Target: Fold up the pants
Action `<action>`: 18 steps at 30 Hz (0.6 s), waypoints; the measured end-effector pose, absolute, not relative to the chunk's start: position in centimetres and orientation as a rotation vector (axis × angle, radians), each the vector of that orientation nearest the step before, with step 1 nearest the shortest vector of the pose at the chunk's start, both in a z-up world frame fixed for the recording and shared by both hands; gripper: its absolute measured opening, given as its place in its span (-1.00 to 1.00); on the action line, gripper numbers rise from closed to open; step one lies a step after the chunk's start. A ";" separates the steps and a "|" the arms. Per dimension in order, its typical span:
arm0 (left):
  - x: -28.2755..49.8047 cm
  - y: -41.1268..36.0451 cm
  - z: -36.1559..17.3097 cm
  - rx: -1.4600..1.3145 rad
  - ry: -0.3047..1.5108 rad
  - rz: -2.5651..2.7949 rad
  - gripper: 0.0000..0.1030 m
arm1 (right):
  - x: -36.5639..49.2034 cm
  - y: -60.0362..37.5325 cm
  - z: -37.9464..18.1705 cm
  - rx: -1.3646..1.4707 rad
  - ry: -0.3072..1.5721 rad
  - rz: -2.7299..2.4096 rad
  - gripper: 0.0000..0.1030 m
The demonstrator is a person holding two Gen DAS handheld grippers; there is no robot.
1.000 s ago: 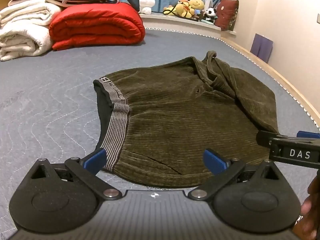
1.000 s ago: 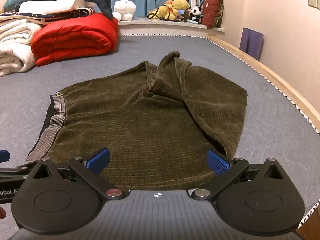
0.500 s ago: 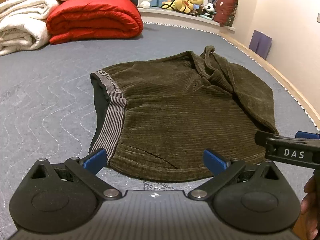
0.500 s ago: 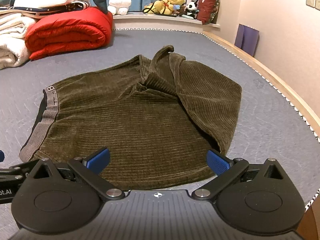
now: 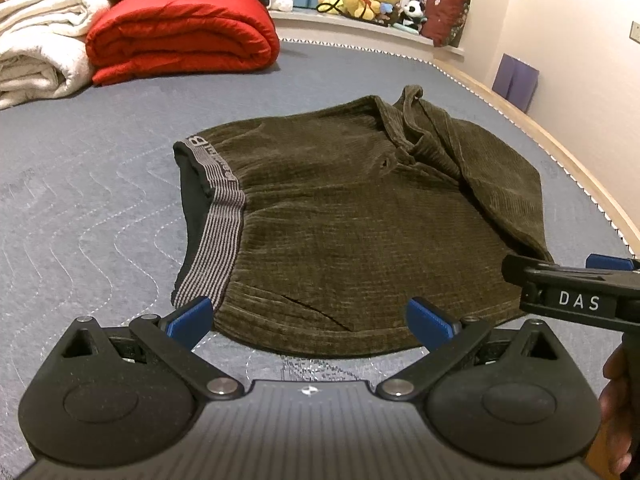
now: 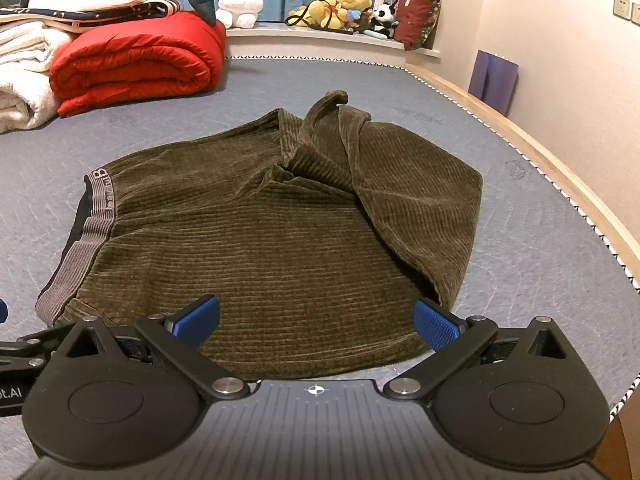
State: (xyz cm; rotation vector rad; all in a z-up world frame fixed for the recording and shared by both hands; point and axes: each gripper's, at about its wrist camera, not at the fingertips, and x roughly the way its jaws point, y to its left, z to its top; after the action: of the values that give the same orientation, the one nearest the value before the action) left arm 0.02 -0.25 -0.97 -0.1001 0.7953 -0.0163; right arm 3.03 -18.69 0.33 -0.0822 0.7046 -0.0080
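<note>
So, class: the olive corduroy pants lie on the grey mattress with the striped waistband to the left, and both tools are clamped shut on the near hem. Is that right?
Not quite. The pants do lie on the grey mattress, waistband to the left, but both tools are open. The left tool in the left wrist view and the right tool in the right wrist view have their fingers spread wide, holding nothing.

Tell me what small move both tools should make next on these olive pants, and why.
Probably ease both tools forward and down onto the near edge of the pants. The left tool and the right tool are both open and empty, just short of that edge. The pants lie folded once on the mattress, waistband to the left, so another fold looks due.
</note>
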 end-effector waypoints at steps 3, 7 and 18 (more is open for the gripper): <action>0.2 -0.5 -1.1 -0.088 0.809 -0.015 1.00 | 3.1 -18.7 0.3 -0.082 0.705 -0.008 0.98; 0.4 -0.6 -1.2 -0.084 0.823 -0.022 1.00 | 3.1 -18.8 0.3 -0.080 0.709 -0.012 0.98; 0.4 0.7 -0.2 -0.101 0.778 -0.091 0.86 | 3.8 -19.3 0.1 -0.017 0.764 -0.012 0.98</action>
State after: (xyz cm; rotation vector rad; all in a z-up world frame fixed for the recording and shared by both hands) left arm 0.37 0.68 -0.18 -0.1007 0.7777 -0.0913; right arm 3.76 -19.30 0.14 -0.0173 0.7642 -0.0115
